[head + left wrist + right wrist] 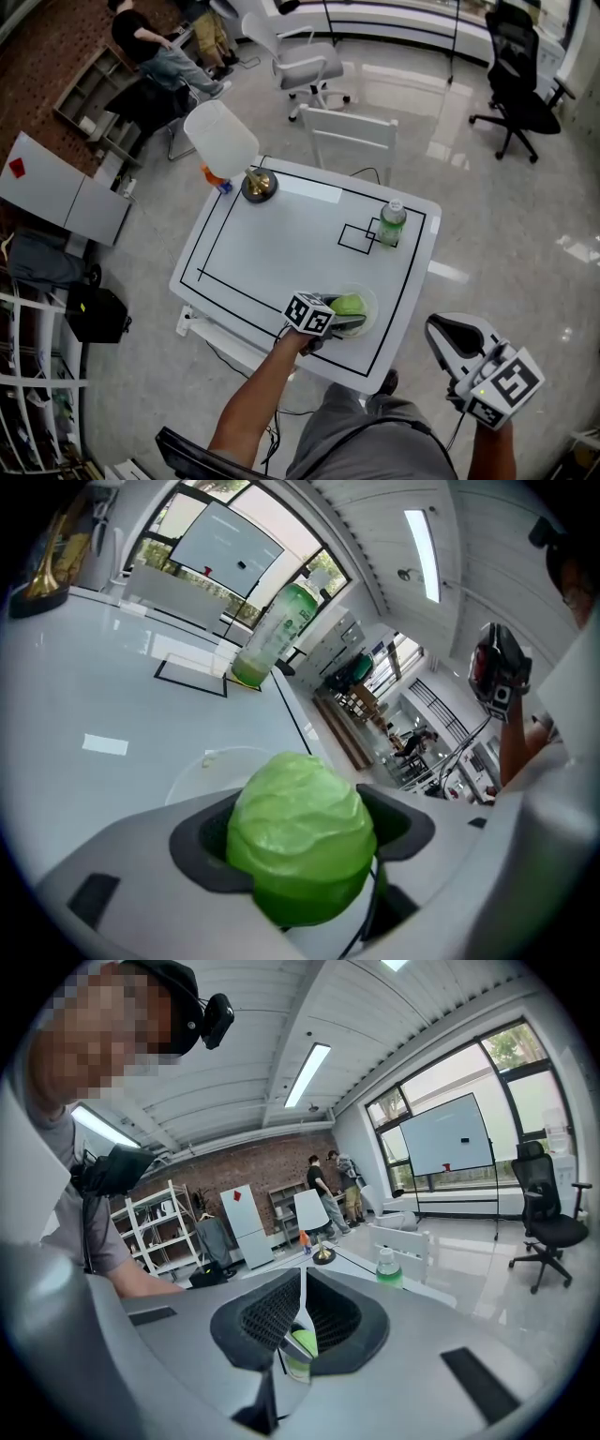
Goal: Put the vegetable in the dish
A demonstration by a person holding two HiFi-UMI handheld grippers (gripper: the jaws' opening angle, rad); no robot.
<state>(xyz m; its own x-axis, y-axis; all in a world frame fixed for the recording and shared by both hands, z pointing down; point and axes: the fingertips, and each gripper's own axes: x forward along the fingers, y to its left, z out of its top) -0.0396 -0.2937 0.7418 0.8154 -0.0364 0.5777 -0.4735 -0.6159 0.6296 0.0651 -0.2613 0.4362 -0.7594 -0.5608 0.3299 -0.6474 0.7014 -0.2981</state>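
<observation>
The cabbage [298, 836] is flanked, unpressed, by the parted jaws of the left gripper [347, 321], over the dish [373, 302], with the clenched right gripper [442, 330] well apart.

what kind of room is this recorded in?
Likely an office or lab workspace: rolling office chairs, a whiteboard on a stand, and open shelving against a brick wall.

Bare tabletop [281, 244] between lamp [223, 141] and bottle [392, 223]
</observation>
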